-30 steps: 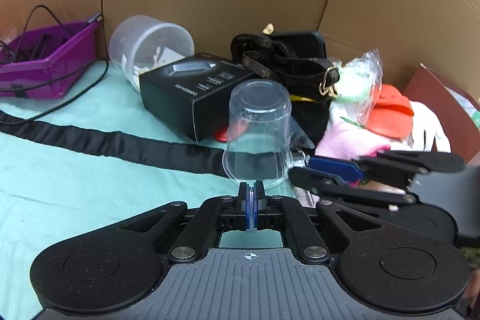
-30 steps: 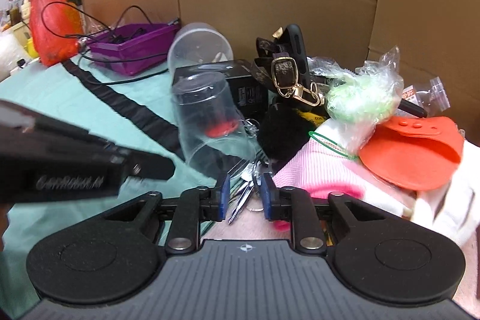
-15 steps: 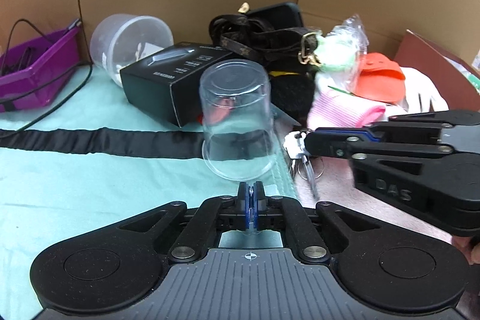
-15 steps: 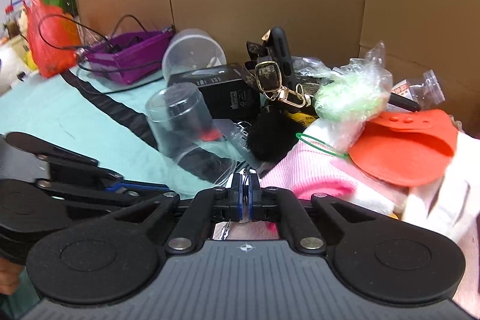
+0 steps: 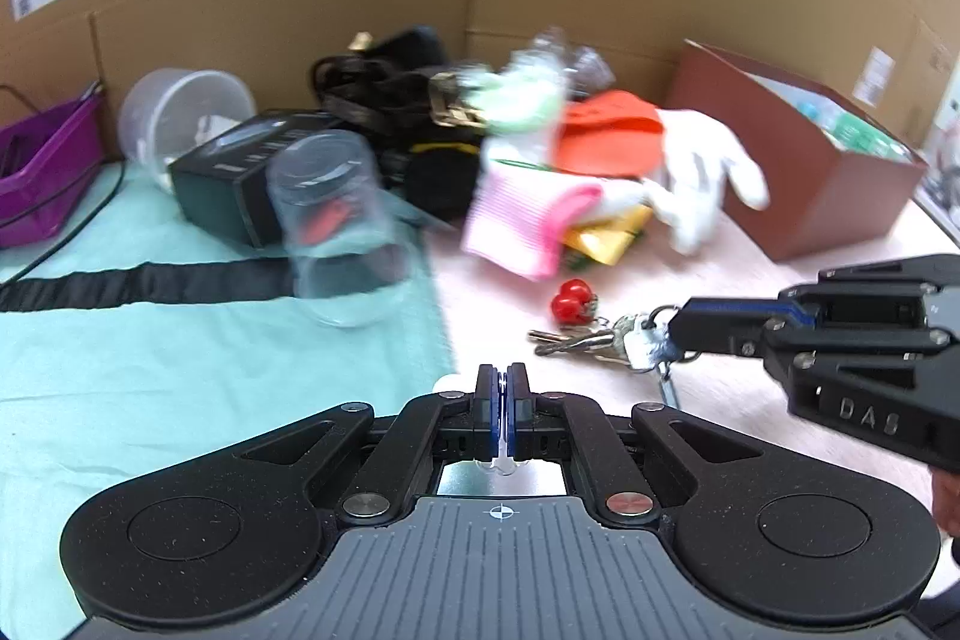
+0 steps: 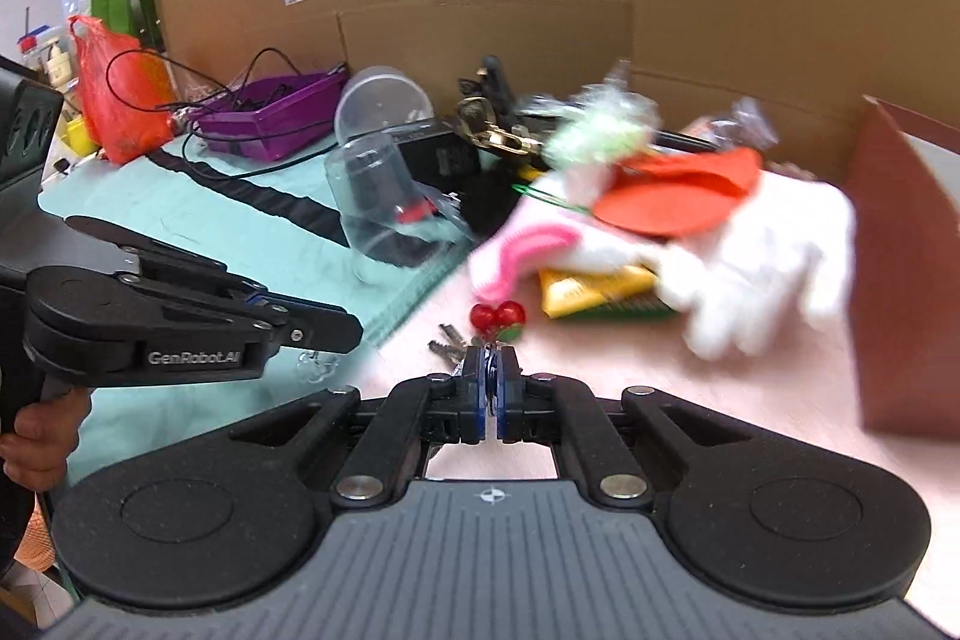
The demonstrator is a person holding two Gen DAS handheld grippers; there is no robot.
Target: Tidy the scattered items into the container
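Observation:
My right gripper (image 6: 490, 370) is shut on a bunch of keys (image 5: 600, 337) with a red cherry charm (image 5: 571, 301), held over the pink table; it shows from the side in the left wrist view (image 5: 675, 337). My left gripper (image 5: 503, 388) is shut on a small clear object, seen below its tip (image 6: 316, 367) in the right wrist view. A clear plastic cup (image 5: 336, 220) stands upside down on the teal cloth. The brown box (image 5: 798, 160) stands at the right. A pile of gloves (image 5: 696, 184), a pink cloth and an orange pouch lies beyond the keys.
A purple tray (image 5: 42, 172) with cables sits at the far left. A black box (image 5: 240, 172), a round tub (image 5: 180, 118) and a black strap bag (image 5: 384, 94) lie along the cardboard back wall. A black band (image 5: 144, 280) crosses the cloth.
My right gripper closed on the keys and pulled them right, out onto the pink table, away from the cup. Both views have swung right, and the brown box has come into view.

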